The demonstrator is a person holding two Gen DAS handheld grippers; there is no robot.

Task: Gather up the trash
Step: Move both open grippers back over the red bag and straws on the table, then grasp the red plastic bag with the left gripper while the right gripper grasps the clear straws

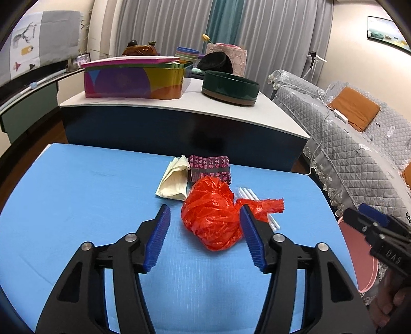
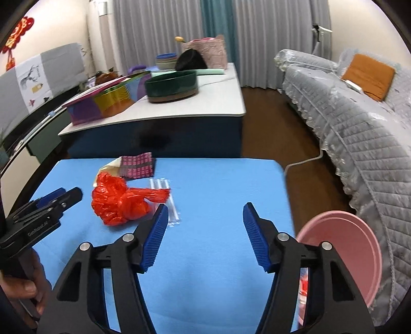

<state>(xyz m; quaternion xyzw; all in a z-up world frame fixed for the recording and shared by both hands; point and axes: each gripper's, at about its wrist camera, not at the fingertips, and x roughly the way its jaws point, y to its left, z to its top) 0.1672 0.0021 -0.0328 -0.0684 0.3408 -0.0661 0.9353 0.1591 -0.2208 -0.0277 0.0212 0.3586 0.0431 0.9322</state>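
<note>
Grey curtains [image 2: 164, 28] with a teal panel [image 2: 218, 20] hang across the far wall. A sofa [image 2: 359, 133] under a quilted grey cover runs along the right side, an orange cushion [image 2: 370, 74] on it. The floor [image 2: 267, 123] is dark brown wood. A white-topped, dark-sided table [image 2: 226, 102] stands in the middle of the room

On the table [image 1: 77, 192] a crumpled plastic bag [image 1: 210, 218] lay in the middle, with a folded napkin [image 1: 173, 182] behind it to the left and a printed packet [image 1: 209, 167] directly behind. Wrapped straws [image 2: 170, 203] lay just right of the bag, partly under its twisted end. A basin [image 2: 359, 246] stood beyond the table's right edge, before the sofa [image 2: 359, 133].
</note>
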